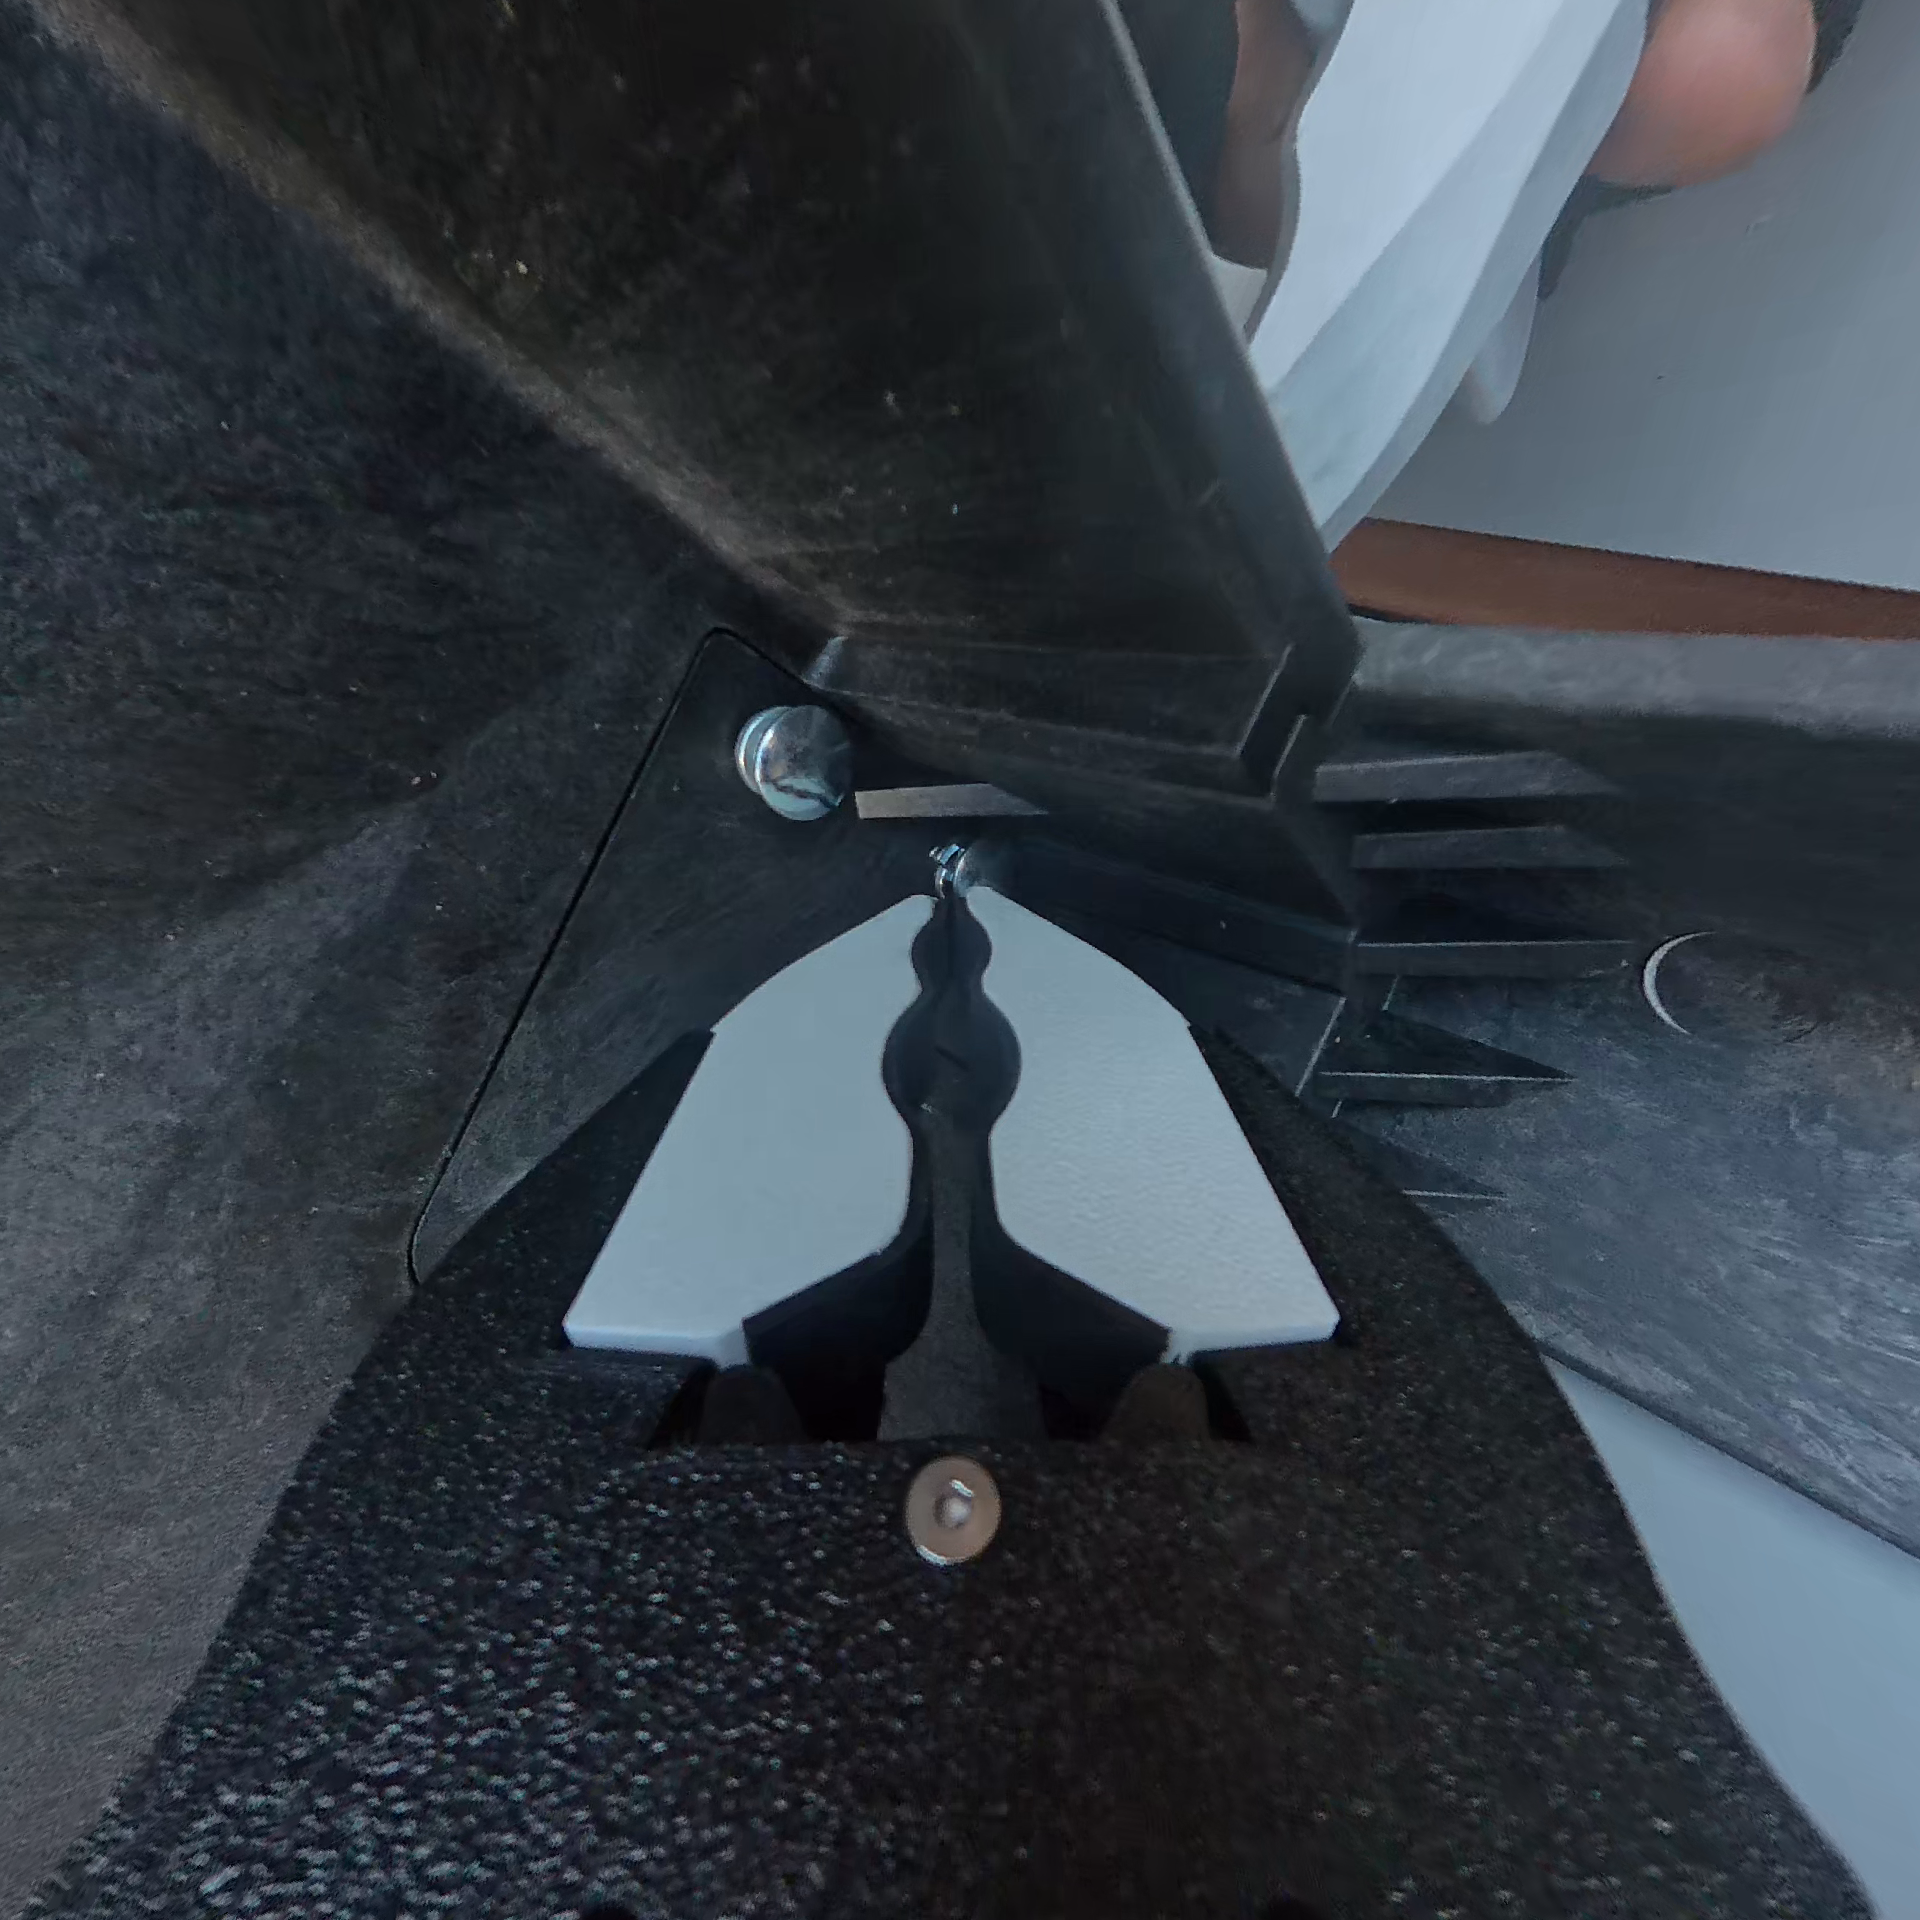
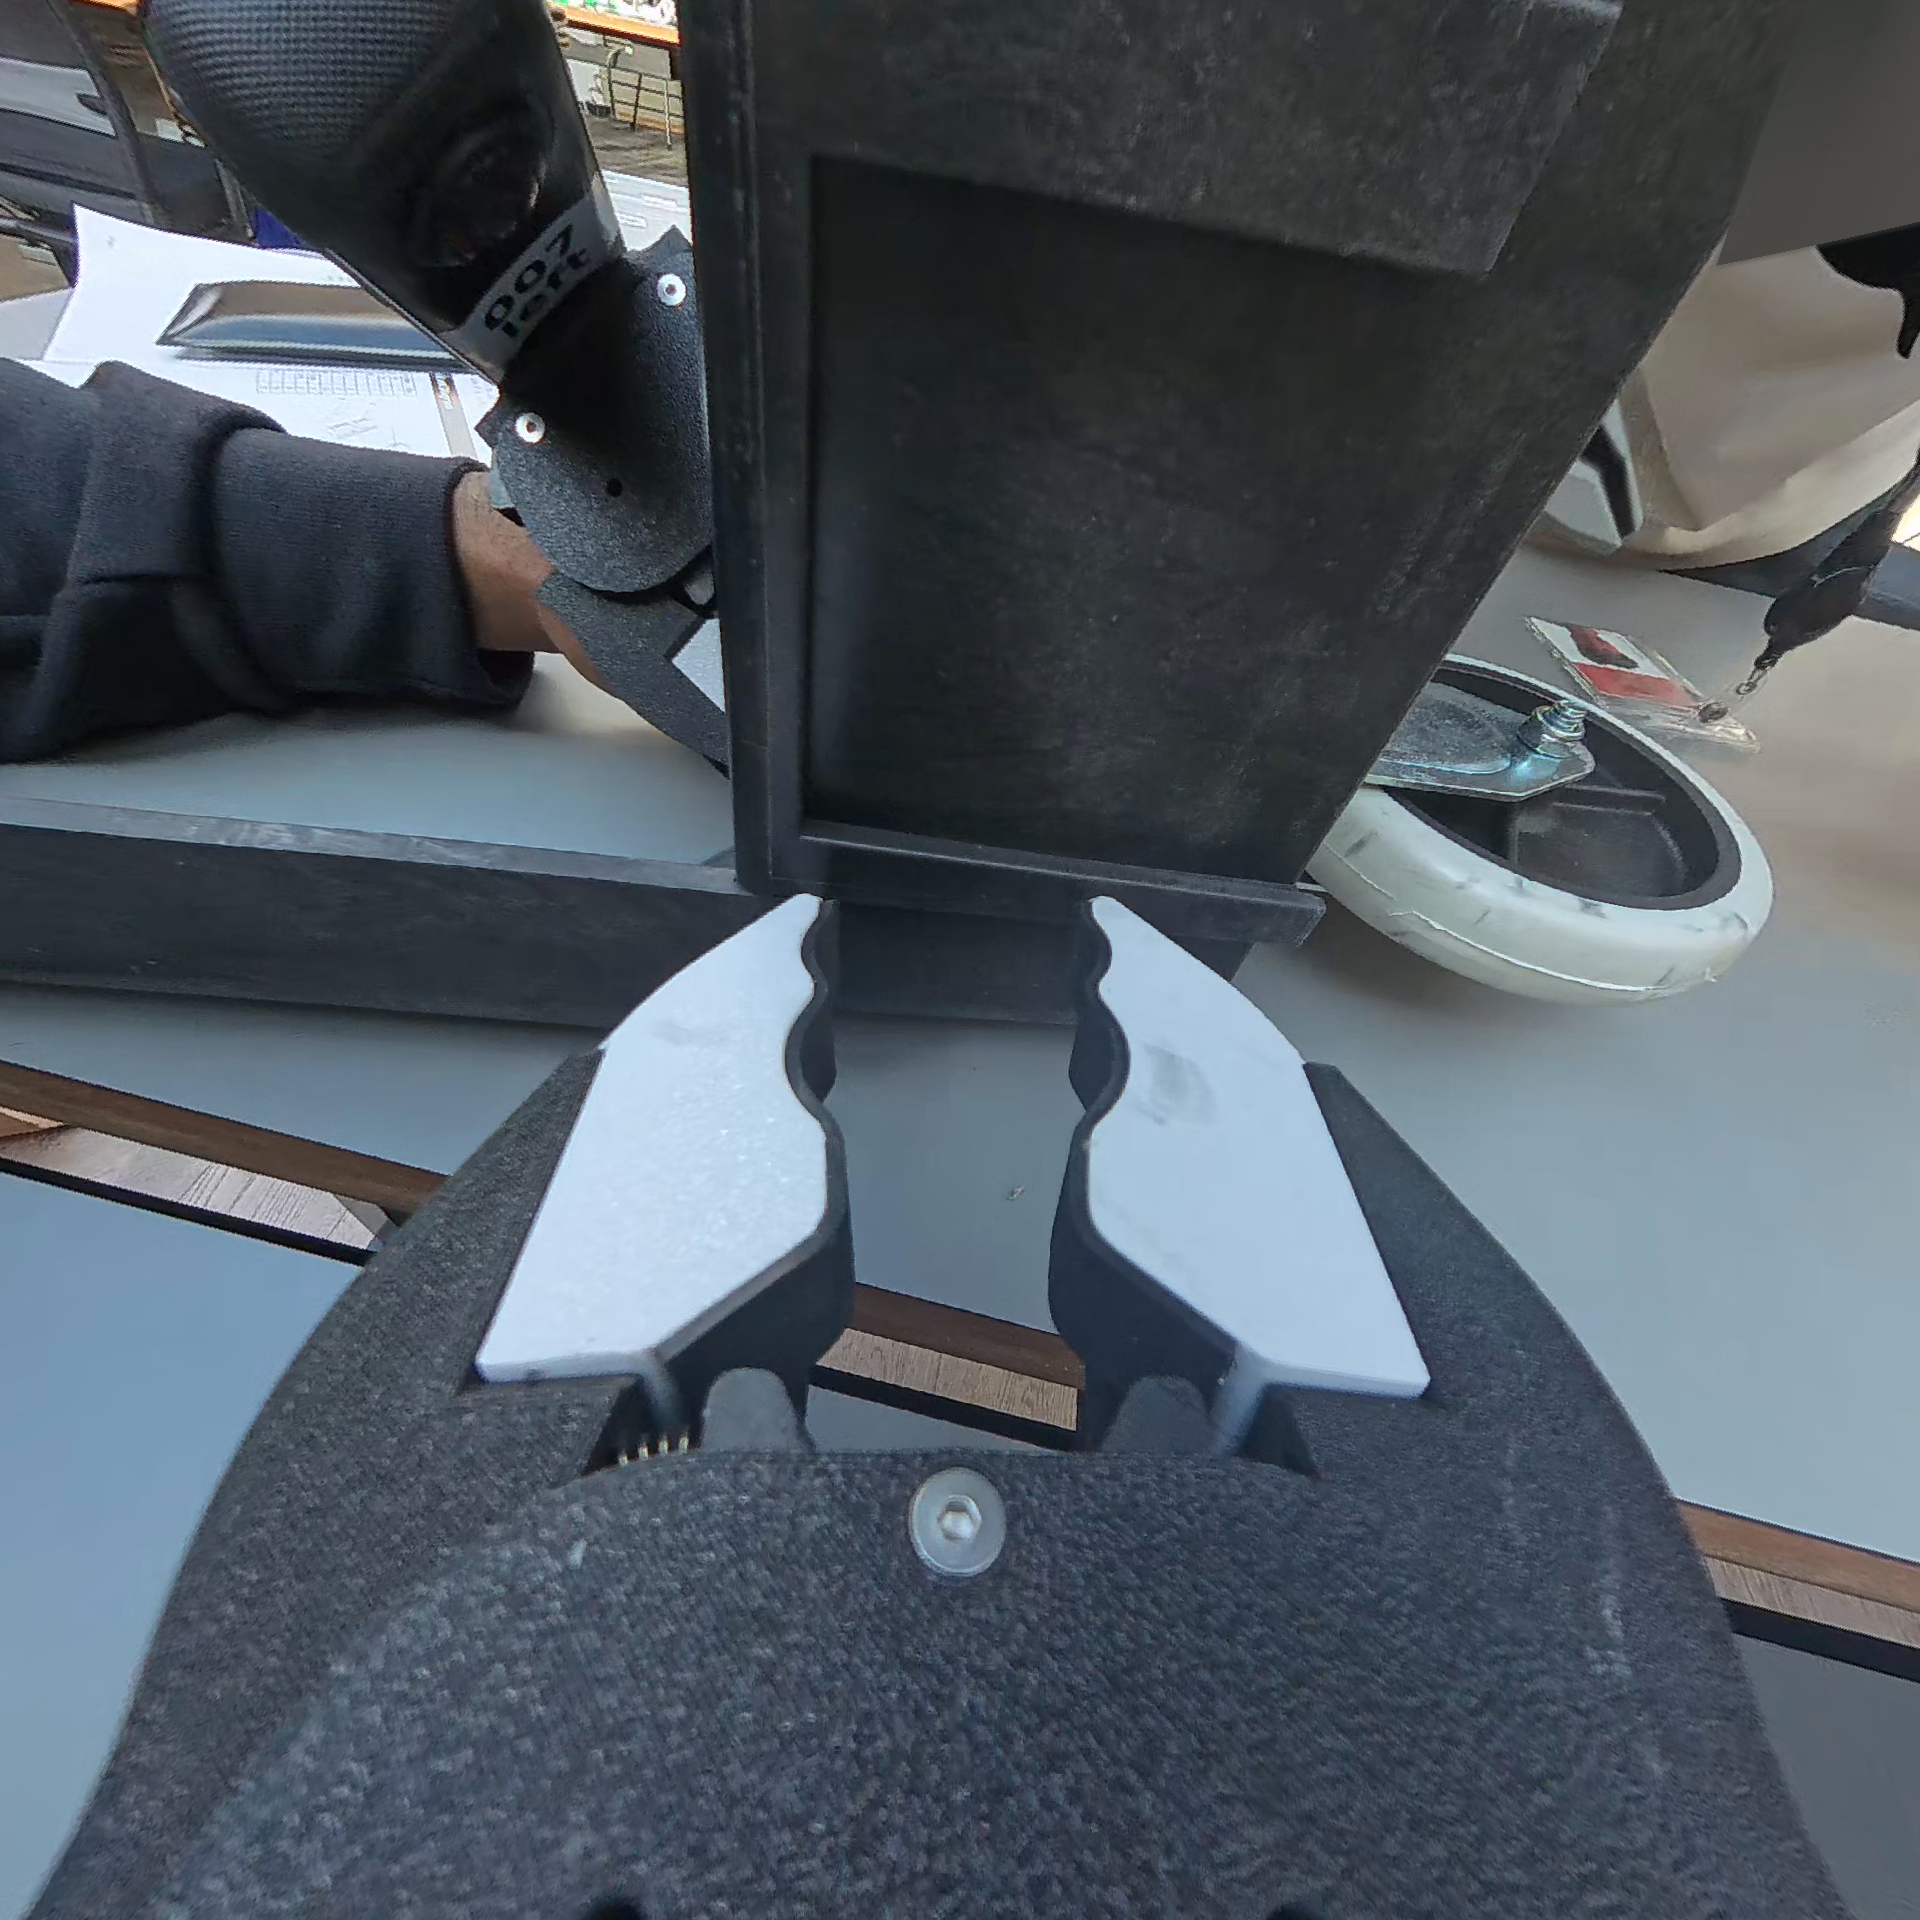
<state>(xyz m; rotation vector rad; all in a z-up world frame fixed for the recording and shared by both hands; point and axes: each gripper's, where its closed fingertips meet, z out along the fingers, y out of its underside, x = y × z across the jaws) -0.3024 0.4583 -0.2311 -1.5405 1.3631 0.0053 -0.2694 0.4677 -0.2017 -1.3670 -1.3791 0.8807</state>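
Note:
In the left wrist view my left gripper (image 1: 951, 909) is shut. Its tips rest against a glossy black plate (image 1: 644, 935) under a large black panel (image 1: 935, 364). A small silver screw (image 1: 951, 868) sits right at the tips; I cannot tell whether they pinch it. A bigger silver screw (image 1: 795, 764) stands in the plate to the upper left. In the right wrist view my right gripper (image 2: 956, 920) is open, with nothing between the pads. Its fingertips (image 2: 800, 925) sit just in front of a black block (image 2: 956, 961) under the same black panel (image 2: 1091, 520).
A white caster wheel (image 2: 1538, 894) with a metal bracket lies to the right on the grey table (image 2: 1455, 1195). A hand in a dark sleeve (image 2: 208, 540) holds the left gripper's body (image 2: 613, 468). A card (image 2: 1631, 675), papers and a tablet (image 2: 301, 322) lie behind. Black ribs (image 1: 1455, 862) jut right.

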